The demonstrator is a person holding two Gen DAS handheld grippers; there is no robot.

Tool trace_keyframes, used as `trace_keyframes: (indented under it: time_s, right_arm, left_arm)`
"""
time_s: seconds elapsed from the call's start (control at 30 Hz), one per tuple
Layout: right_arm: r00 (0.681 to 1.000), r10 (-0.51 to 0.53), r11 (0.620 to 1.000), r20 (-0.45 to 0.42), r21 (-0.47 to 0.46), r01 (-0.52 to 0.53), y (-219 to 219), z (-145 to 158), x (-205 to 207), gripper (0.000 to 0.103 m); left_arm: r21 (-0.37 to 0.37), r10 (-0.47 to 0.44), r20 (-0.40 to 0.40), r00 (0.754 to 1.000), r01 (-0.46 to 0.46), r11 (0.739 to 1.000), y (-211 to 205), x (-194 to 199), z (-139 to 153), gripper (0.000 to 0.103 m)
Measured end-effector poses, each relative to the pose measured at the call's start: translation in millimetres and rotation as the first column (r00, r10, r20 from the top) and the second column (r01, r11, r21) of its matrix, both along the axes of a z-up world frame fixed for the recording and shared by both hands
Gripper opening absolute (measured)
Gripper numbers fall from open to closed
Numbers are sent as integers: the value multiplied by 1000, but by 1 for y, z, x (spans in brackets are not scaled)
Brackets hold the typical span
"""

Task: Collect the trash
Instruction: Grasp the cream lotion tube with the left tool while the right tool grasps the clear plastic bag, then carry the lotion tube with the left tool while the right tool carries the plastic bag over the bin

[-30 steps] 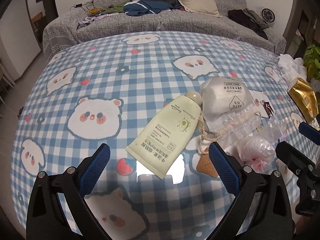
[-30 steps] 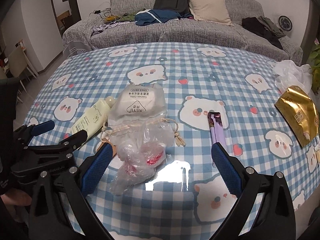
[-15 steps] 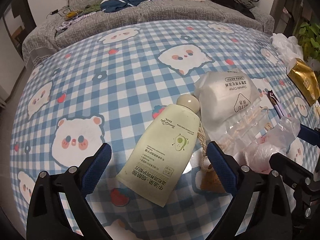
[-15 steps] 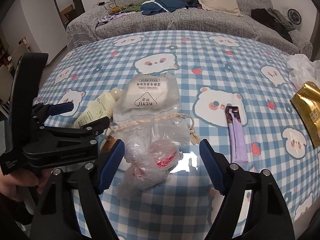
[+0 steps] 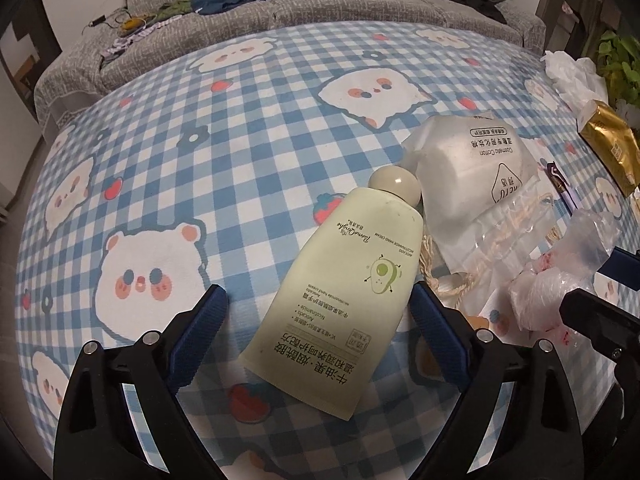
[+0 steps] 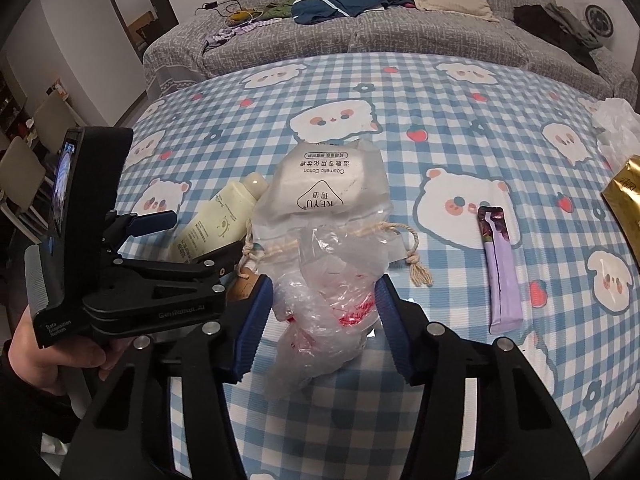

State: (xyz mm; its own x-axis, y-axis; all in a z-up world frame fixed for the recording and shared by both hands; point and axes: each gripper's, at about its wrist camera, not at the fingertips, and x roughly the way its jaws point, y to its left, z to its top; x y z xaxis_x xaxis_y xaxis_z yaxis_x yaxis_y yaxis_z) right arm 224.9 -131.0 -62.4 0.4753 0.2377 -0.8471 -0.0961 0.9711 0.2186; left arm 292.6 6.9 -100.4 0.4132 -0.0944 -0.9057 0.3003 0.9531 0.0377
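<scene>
A pale green hand-cream tube (image 5: 352, 288) lies on the blue checked tablecloth (image 5: 200, 160). My left gripper (image 5: 318, 320) is open, its jaws on either side of the tube's lower half, not pressing it. The tube also shows in the right wrist view (image 6: 220, 220). A crumpled clear plastic bag (image 6: 328, 304) lies to the tube's right. My right gripper (image 6: 324, 316) is partly closed around the bag, its jaws close to or touching its sides. A cotton-pad pouch with a drawstring (image 6: 332, 192) lies just behind the bag.
A purple wrapper (image 6: 502, 264) lies right of the bag. A gold packet (image 6: 628, 196) and crumpled white tissue (image 6: 616, 124) sit at the table's right edge. A grey sofa (image 6: 400, 28) with clothes stands behind the table. The left gripper (image 6: 132, 280) is close beside the right one.
Both grippers have moved forward and down. The left jaws now flank the tube. The right jaws have narrowed around the plastic bag.
</scene>
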Motion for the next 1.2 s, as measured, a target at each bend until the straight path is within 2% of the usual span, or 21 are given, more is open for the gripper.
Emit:
trace_keyframes:
  time_s: [0.1, 0.17, 0.23, 0.3, 0.4, 0.53, 0.57, 0.6, 0.63, 1.2]
  right_arm:
    - [1000, -2, 1000, -3, -4, 2, 0, 0, 0, 52]
    - [1000, 2, 1000, -13, -17, -3, 2, 0, 0, 57]
    - [1000, 0, 999, -19, -35, -1, 5, -2, 1, 58]
    - [1000, -12, 999, -18, -31, 12, 5, -3, 0, 58]
    - [1000, -19, 1000, -24, -23, 19, 4, -3, -1, 56]
    - [999, -19, 1000, -31, -7, 19, 2, -2, -3, 48]
    - [999, -20, 1000, -31, 0, 20, 1, -1, -3, 39]
    - [999, -16, 1000, -29, 10, 16, 0, 0, -4, 37]
    - [999, -9, 1000, -32, 21, 10, 0, 1, -4, 30]
    - [1000, -14, 1000, -5, -17, 14, 7, 11, -17, 27]
  left_arm:
    - [-13, 5, -5, 1000, -5, 1000, -2, 3, 0, 86]
    - [-14, -3, 2, 1000, 3, 1000, -4, 3, 0, 82]
    - [-12, -13, 9, 1000, 13, 1000, -7, 2, 1, 77]
    - [-15, -20, 12, 1000, 21, 1000, -10, 0, 3, 67]
    - [-25, -3, 11, 1000, 3, 1000, -8, 0, 4, 67]
    - [-28, 13, 13, 1000, -13, 1000, -7, -3, 4, 65]
    - [-33, 21, 12, 1000, -20, 999, -5, -4, 5, 64]
    - [-42, 32, 10, 999, -32, 999, -5, -5, 5, 63]
    - [-48, 41, 8, 999, -41, 998, -4, -7, 6, 63]
    - [-69, 129, 13, 992, -128, 989, 6, -38, 14, 57]
